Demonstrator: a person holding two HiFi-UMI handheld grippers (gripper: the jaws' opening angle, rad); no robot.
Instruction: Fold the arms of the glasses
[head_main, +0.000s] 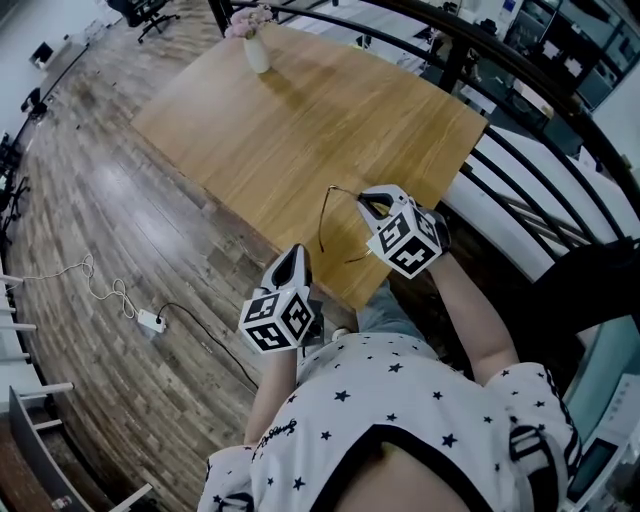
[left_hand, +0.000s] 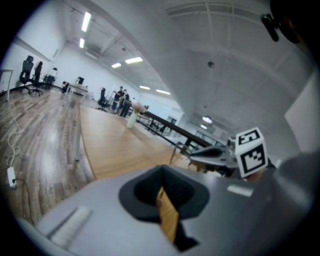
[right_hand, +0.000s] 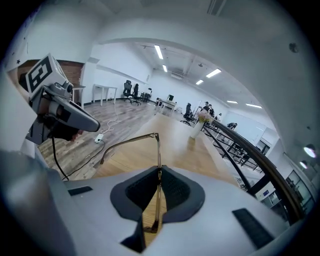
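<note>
The thin gold-wire glasses (head_main: 322, 222) hang just above the near edge of the wooden table (head_main: 300, 110). My right gripper (head_main: 372, 200) is shut on their frame. In the right gripper view the wire (right_hand: 158, 165) runs straight up between the closed pads of that gripper (right_hand: 159, 176), and one arm (right_hand: 125, 142) sticks out unfolded to the left. My left gripper (head_main: 295, 256) floats lower left of the glasses, off the table edge, shut with nothing in it (left_hand: 161, 192). From the left gripper view the right gripper (left_hand: 220, 156) shows ahead on the right.
A white vase of flowers (head_main: 256, 48) stands at the table's far end. A power strip with a cable (head_main: 150, 320) lies on the wood floor to the left. A dark metal railing (head_main: 560, 95) runs along the table's right side.
</note>
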